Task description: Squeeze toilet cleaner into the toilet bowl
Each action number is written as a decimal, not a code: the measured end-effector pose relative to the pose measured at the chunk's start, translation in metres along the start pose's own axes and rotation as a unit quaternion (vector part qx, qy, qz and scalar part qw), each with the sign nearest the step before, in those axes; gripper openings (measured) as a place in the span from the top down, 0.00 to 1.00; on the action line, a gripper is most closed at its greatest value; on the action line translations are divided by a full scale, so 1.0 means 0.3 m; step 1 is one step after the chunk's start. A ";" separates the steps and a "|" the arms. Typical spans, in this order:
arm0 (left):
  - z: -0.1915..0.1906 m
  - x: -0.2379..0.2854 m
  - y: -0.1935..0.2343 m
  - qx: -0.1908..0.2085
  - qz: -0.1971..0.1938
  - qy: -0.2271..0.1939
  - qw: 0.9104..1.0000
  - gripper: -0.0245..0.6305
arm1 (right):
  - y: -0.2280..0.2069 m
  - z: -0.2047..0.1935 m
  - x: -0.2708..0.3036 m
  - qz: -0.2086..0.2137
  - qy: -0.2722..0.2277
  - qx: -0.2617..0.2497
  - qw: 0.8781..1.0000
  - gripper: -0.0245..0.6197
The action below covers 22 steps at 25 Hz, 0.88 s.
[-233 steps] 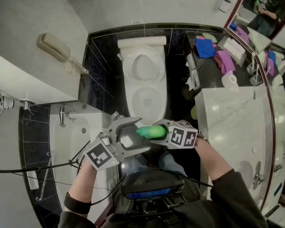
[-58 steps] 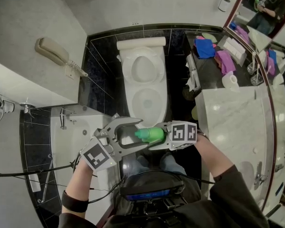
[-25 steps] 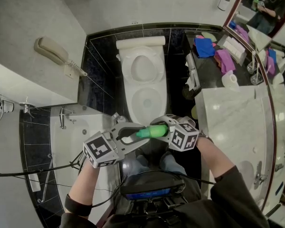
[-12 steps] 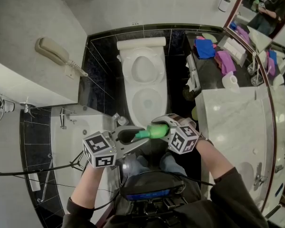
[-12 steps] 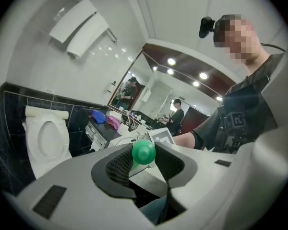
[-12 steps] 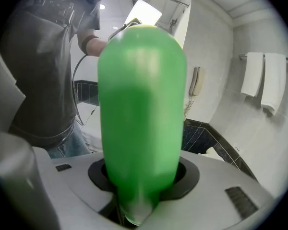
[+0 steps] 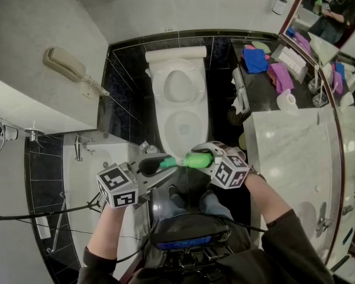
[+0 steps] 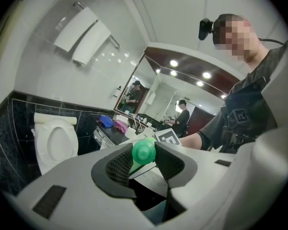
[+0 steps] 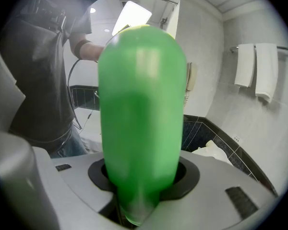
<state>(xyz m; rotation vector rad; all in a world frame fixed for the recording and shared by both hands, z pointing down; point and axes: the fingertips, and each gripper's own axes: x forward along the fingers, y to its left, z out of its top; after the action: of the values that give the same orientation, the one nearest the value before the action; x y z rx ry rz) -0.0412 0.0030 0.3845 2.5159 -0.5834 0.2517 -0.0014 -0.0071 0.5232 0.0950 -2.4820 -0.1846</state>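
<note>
The green toilet cleaner bottle (image 7: 194,159) lies nearly level in front of the white toilet (image 7: 180,99), whose lid is up and bowl open. My right gripper (image 7: 205,158) is shut on the bottle's body, which fills the right gripper view as a green bottle (image 9: 141,109). My left gripper (image 7: 151,165) is shut on the bottle's green cap (image 8: 144,151), with a dark ribbed pad on each side of it. In the left gripper view the toilet (image 8: 55,140) stands off to the left.
A marble vanity counter (image 7: 290,152) runs along the right. A dark shelf (image 7: 254,81) with coloured cloths and a paper roll (image 7: 287,99) sits beside the toilet. On the left wall hangs a phone (image 7: 68,61). My legs are below the grippers.
My left gripper has rolled about its own axis on the cap and shifted a little left and down. The right gripper and bottle have stayed almost in place.
</note>
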 end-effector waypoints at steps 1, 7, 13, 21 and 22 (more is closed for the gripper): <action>-0.003 -0.005 0.014 -0.001 0.007 -0.002 1.000 0.74 | -0.006 -0.006 -0.002 -0.004 -0.002 0.012 1.000 0.67; -0.037 -0.040 0.112 -0.004 0.068 -0.028 0.997 0.74 | -0.052 -0.024 -0.010 -0.034 -0.013 0.083 0.996 0.67; -0.091 -0.060 0.211 -0.009 0.139 -0.062 0.988 0.74 | -0.094 -0.043 -0.030 -0.070 0.001 0.127 0.989 0.67; -0.202 -0.089 0.328 0.005 0.223 -0.066 0.973 0.73 | -0.094 -0.097 -0.028 -0.101 0.007 0.192 0.976 0.67; -0.215 -0.094 0.340 0.003 0.232 -0.069 0.970 0.73 | -0.093 -0.106 -0.029 -0.102 0.007 0.204 0.974 0.67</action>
<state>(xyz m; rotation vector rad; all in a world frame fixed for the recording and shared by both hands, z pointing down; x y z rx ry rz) -0.1165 -0.0295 0.4775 2.3825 -1.2298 0.2461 0.0253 -0.0372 0.5386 0.5225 -2.4587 0.2422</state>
